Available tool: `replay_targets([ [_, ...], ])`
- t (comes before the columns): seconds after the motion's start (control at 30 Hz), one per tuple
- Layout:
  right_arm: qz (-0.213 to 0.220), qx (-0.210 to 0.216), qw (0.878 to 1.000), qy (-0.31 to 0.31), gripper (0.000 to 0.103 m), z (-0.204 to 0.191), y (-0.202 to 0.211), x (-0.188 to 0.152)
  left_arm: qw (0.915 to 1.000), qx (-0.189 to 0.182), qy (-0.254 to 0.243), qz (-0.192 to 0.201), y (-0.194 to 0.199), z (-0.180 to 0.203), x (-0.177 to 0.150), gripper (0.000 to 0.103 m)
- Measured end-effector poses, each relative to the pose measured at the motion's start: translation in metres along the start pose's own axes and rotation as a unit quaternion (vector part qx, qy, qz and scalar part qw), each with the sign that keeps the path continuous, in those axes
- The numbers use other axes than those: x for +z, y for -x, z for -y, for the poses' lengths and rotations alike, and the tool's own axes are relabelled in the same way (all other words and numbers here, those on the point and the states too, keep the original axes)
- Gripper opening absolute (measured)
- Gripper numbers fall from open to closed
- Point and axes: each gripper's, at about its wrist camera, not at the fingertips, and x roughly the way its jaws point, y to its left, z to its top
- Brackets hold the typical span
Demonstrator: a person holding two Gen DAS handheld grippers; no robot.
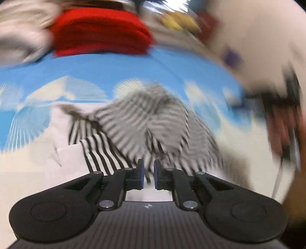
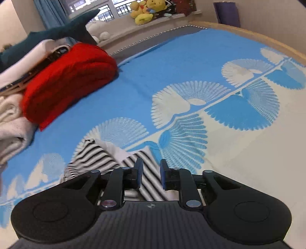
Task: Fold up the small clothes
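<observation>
A small black-and-white striped garment [image 1: 137, 122] lies crumpled on the blue and white patterned bed cover [image 1: 95, 67]. The left wrist view is blurred by motion. My left gripper [image 1: 149, 172] sits at the garment's near edge, its jaws a narrow gap apart with striped cloth showing between them; I cannot tell whether it holds the cloth. In the right wrist view the same garment [image 2: 95, 159] lies just ahead and under my right gripper [image 2: 151, 171], whose jaws stand open with striped cloth between the pads.
A folded red garment [image 2: 67, 82] tops a pile of white and cream clothes [image 2: 11, 122] at the far left, also in the left wrist view [image 1: 99, 32]. A shark plush [image 2: 63, 28] and yellow soft toys [image 2: 147, 9] sit behind. The bed's wooden edge [image 2: 258, 36] runs at right.
</observation>
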Motion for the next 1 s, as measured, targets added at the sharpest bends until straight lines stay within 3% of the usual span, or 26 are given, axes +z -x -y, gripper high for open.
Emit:
replay_targets([
  [0.07, -0.03, 0.023, 0.999, -0.009, 0.029, -0.001, -0.007, -0.004, 0.9954, 0.021, 0.093, -0.013, -0.024, -0.015, 0.002, 0.011],
  [0.17, -0.076, 0.034, 0.996, -0.009, 0.03, -0.005, -0.022, -0.014, 0.9839, -0.009, 0.173, -0.045, -0.06, -0.029, 0.008, 0.012],
  [0.23, -0.114, 0.043, 0.992, -0.025, 0.03, -0.004, -0.035, -0.021, 0.9733, -0.031, 0.216, -0.072, -0.082, -0.032, 0.003, 0.029],
  [0.3, -0.143, 0.044, 0.988, -0.043, 0.03, -0.002, -0.048, -0.027, 0.9629, -0.037, 0.247, -0.102, -0.096, -0.028, -0.011, 0.037],
  [0.37, -0.159, 0.028, 0.986, -0.046, 0.03, -0.003, -0.06, -0.033, 0.9584, -0.038, 0.259, -0.115, -0.11, -0.029, -0.015, 0.037],
  [0.5, -0.182, 0.015, 0.982, -0.042, 0.028, -0.01, -0.078, -0.043, 0.9591, -0.005, 0.252, -0.129, -0.121, -0.028, -0.019, 0.033],
  [0.57, -0.189, 0.021, 0.981, -0.03, 0.013, -0.015, -0.083, -0.048, 0.9576, -0.003, 0.258, -0.129, -0.122, -0.03, -0.019, 0.014],
  [0.6, -0.191, 0.02, 0.981, -0.027, 0.011, -0.017, -0.085, -0.05, 0.9595, -0.003, 0.252, -0.125, -0.121, -0.03, -0.018, 0.001],
  [0.67, -0.188, 0.022, 0.982, -0.023, 0.003, -0.02, -0.083, -0.051, 0.9663, 0.006, 0.235, -0.104, -0.116, -0.029, -0.011, 0.001],
  [0.8, -0.163, 0.073, 0.983, -0.048, 0.002, -0.022, -0.062, -0.044, 0.981, 0.039, 0.189, -0.019, -0.077, -0.03, 0.015, 0.001],
  [0.93, -0.138, 0.173, 0.974, -0.046, 0.002, -0.03, -0.027, -0.039, 0.9809, 0.055, 0.178, 0.055, -0.03, -0.041, 0.027, 0.001],
  [1.0, -0.164, 0.198, 0.964, -0.067, 0.002, -0.026, -0.021, -0.048, 0.977, 0.053, 0.196, 0.066, -0.016, -0.051, 0.027, 0.001],
])
